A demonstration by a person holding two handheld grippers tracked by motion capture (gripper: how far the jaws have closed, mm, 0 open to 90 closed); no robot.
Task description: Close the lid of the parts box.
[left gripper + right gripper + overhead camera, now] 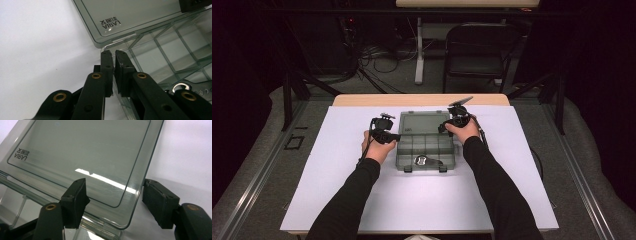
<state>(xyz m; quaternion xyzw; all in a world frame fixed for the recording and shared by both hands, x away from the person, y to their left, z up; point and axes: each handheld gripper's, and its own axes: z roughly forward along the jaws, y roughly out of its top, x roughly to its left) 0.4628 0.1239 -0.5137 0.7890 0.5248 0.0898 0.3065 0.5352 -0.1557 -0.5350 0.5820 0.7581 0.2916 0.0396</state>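
A smoky clear compartment box (pixel 426 146) lies on the white sheet with its lid (pixel 422 122) folded back flat. My left gripper (pixel 395 136) is at the box's left side. In the left gripper view, this gripper (pixel 113 53) is shut on the box's thin left wall (pixel 114 82) near the hinge corner. My right gripper (pixel 443 127) is at the lid's right end. In the right gripper view it (pixel 115 185) stands open, its jaws astride the lid's (pixel 87 150) rounded corner without pressing it. A metal tool (pixel 424 161) lies in a front compartment.
The white sheet (pixel 362 200) covers the wooden table (pixel 362 100), with room to either side of the box and in front. Beyond the far edge stand a folding chair (pixel 477 50), a white table leg (pixel 419 50) and floor cables (pixel 382 60).
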